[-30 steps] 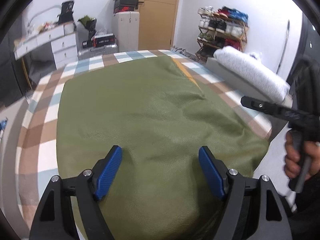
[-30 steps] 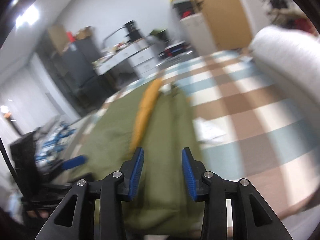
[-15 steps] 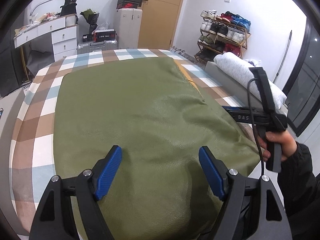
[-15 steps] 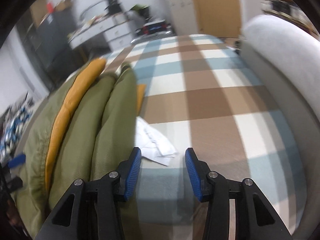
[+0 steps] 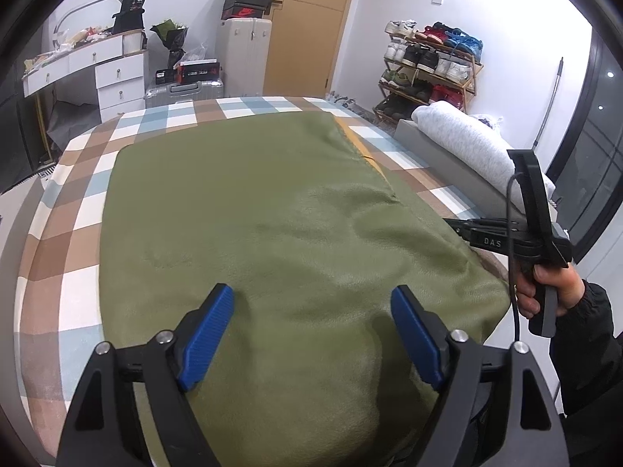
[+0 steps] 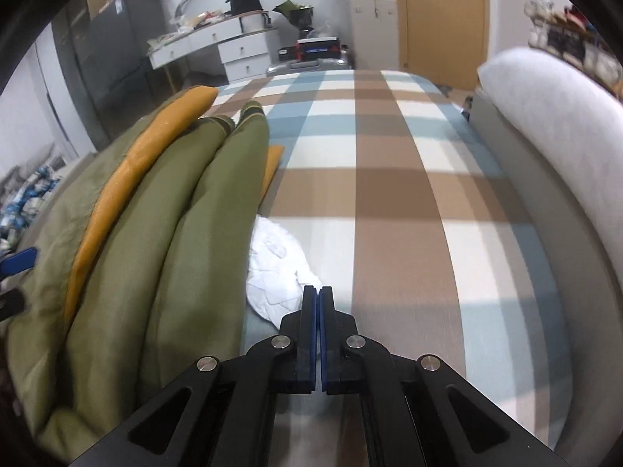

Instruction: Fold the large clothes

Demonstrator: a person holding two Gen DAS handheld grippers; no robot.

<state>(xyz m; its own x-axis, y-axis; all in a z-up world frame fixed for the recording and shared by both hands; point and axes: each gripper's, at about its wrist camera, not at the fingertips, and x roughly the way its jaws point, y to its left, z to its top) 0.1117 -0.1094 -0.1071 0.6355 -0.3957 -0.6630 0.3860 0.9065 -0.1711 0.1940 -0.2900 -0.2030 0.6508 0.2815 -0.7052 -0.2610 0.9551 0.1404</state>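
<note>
A large olive-green coat (image 5: 264, 225) with orange lining lies spread flat on the checked bed (image 5: 58, 241). My left gripper (image 5: 311, 334) is open and empty, hovering over the coat's near edge. In the right wrist view the coat (image 6: 163, 214) shows as stacked green folds with an orange strip, left of my right gripper (image 6: 318, 295). Its blue pads are pressed together with nothing between them, low over the bed beside a white tag (image 6: 276, 268). The right gripper's body also shows in the left wrist view (image 5: 518, 233) at the coat's right edge.
A grey headboard with a white pillow (image 5: 467, 144) runs along the bed's right side. Beyond the bed stand a white desk (image 5: 93, 74), suitcases (image 5: 249, 58), a wooden door (image 5: 311, 27) and a shoe rack (image 5: 428, 66).
My right gripper has closed from half open to shut and swung to look along the coat's right edge. The left gripper stays open over the near edge.
</note>
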